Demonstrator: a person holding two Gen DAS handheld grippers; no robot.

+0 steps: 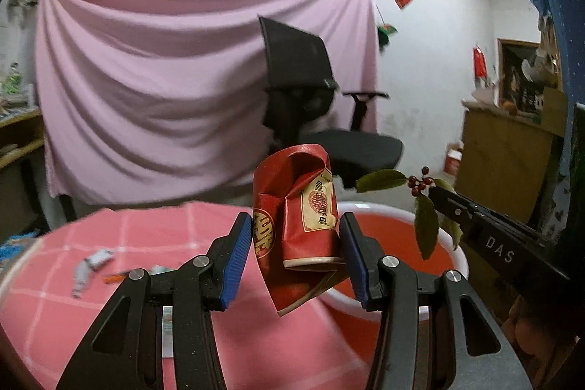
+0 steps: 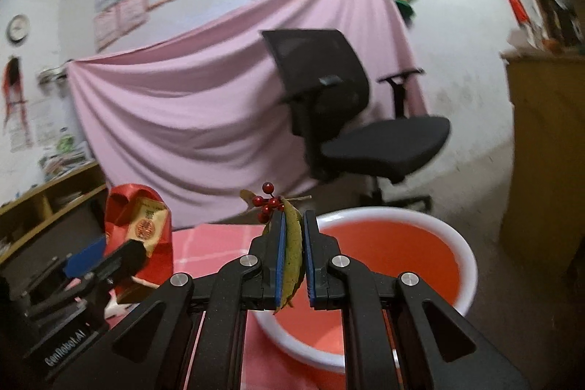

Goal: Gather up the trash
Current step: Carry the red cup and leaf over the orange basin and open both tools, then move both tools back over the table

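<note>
My left gripper [image 1: 296,229] is shut on a crushed red paper cup [image 1: 299,207] and holds it above the table, beside the white basin [image 1: 459,253] with a red inside. The cup also shows in the right wrist view [image 2: 139,233]. My right gripper [image 2: 293,225] is shut on a sprig of green leaves with red berries [image 2: 292,243] and holds it over the near rim of the basin [image 2: 468,254]. In the left wrist view the sprig [image 1: 420,192] hangs from the right gripper's tip above the basin.
The table has a pink checked cloth [image 1: 109,298]. Small bits of litter [image 1: 89,265] lie on it at the left. A black office chair [image 1: 310,97] and a pink hanging sheet [image 1: 164,79] stand behind. A wooden cabinet [image 2: 541,141] is at the right.
</note>
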